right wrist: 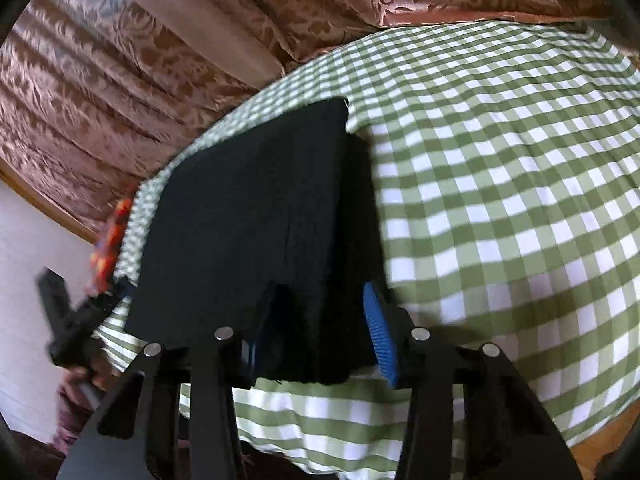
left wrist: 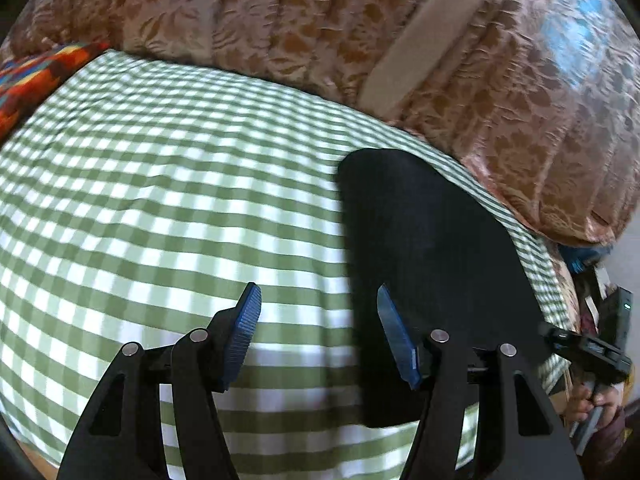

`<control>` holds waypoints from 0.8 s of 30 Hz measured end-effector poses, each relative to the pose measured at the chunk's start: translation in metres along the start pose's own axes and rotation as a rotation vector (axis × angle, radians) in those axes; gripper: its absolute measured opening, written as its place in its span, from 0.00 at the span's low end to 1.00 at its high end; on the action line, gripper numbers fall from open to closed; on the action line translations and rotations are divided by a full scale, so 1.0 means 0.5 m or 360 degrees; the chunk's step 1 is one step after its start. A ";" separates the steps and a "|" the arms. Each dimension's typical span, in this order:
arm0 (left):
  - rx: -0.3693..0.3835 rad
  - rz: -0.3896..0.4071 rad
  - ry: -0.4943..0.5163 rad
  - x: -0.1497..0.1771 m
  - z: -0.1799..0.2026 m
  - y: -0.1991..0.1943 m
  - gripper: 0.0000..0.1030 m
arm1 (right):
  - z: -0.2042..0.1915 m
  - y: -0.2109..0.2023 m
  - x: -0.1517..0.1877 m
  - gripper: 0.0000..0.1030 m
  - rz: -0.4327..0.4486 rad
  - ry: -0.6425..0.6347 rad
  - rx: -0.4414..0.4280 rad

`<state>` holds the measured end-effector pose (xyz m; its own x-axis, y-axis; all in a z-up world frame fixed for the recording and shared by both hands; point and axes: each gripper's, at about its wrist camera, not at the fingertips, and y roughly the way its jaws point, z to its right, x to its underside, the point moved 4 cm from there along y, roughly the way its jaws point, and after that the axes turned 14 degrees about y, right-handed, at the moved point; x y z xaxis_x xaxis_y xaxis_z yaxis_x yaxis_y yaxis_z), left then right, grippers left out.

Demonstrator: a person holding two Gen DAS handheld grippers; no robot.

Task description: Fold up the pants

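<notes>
- pants look mostly folded already: the black fabric pants (right wrist: 256,216) sit as a compact rectangle on the green-and-white checked cloth (left wrist: 160,200), near the edge by the brown floral curtain (left wrist: 240,12)
- left tongs (left wrist: 318,336) spread wide, holding nothing
- right tongs (right wrist: 316,336) spread around the near edge of the fold, not pinching
- probably just a final tidy left

Black pants (right wrist: 248,216) lie folded on checked cloth (right wrist: 500,184).

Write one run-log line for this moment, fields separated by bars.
task: fold pants | pants: folded, on checked cloth | left gripper: open, empty | right gripper: open around pants edge
</notes>
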<state>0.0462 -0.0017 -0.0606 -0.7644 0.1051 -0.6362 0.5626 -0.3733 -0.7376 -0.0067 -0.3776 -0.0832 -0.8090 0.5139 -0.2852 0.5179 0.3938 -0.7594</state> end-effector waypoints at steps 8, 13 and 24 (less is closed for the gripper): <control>-0.0079 -0.0069 0.0307 0.028 0.062 0.028 0.63 | 0.030 0.005 0.005 0.54 0.0048 0.0081 -0.0056; 0.0023 -0.0054 0.0192 0.017 0.041 0.014 0.63 | 0.009 -0.025 -0.002 0.62 0.0128 -0.0005 0.0096; -0.0154 -0.0010 0.0209 0.000 0.017 -0.014 0.63 | -0.017 -0.017 -0.003 0.77 0.0054 0.0045 -0.0090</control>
<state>0.0395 -0.0069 -0.0533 -0.7238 0.2289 -0.6510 0.5905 -0.2827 -0.7559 -0.0076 -0.3753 -0.0712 -0.7830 0.5487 -0.2930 0.5603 0.4177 -0.7153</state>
